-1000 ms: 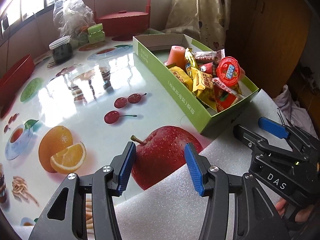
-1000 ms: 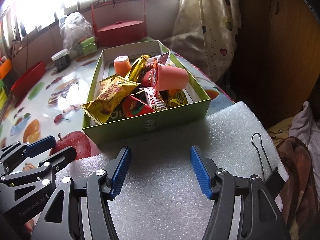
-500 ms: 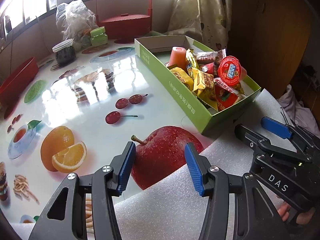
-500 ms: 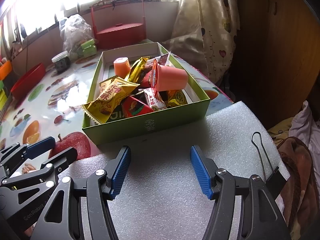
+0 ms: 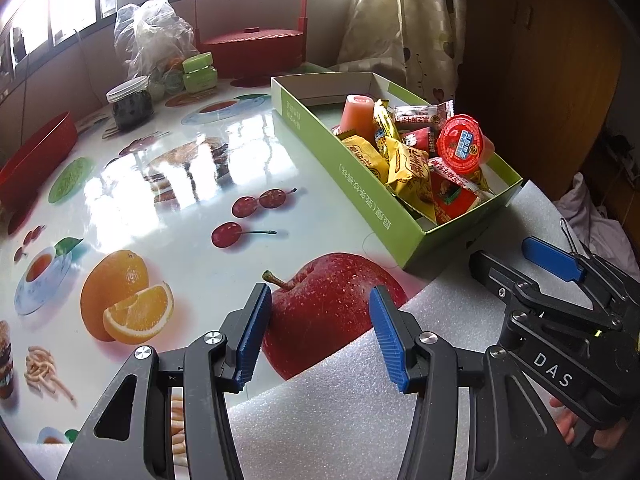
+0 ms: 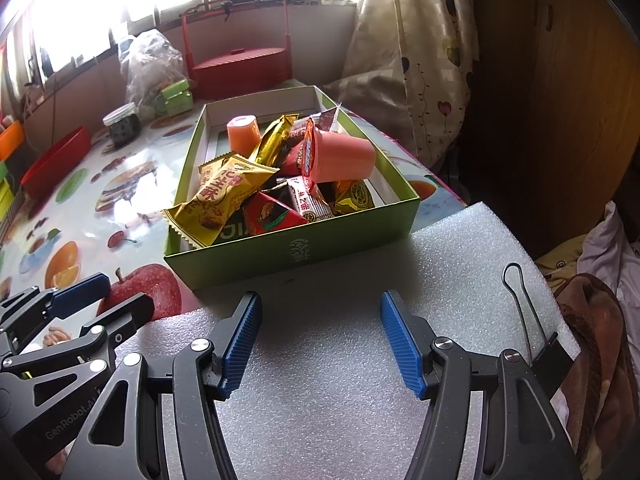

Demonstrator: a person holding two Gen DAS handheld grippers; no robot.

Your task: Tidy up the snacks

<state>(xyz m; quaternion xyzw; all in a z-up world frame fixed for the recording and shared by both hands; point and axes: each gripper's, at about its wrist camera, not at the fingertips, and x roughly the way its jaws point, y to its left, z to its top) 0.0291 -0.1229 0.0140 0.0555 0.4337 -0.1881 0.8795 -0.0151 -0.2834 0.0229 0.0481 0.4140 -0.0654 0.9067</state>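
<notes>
**Both grippers waited by the snack box**

Almost nothing had changed since the picture a second before. Both grippers had stayed where they were, and the snacks lay in the same heap.

The left gripper (image 5: 318, 332), black with blue pads, had its jaws apart with nothing between them. It hung over the edge of the white foam sheet (image 5: 340, 420) and the big red apple printed on the shiny table cover (image 5: 332, 308).

The right gripper (image 6: 320, 340), also black with blue pads, had its jaws wide apart and held nothing. It hung over the foam sheet too, just right of the left gripper.

The green cardboard box (image 6: 296, 252) sat right in front of the right gripper, its near wall on the far edge of the foam. From the left gripper it was ahead and to the right. The snacks were piled in the near end of the box: a yellow crinkly packet (image 6: 224, 196), a red packet (image 6: 272, 216), a gold wrapper (image 6: 274, 140) and an orange jelly cup with a red lid (image 6: 340, 156) lying on its side on top.

A red basket with a tall handle (image 5: 252, 46) stood far behind the box.
</notes>
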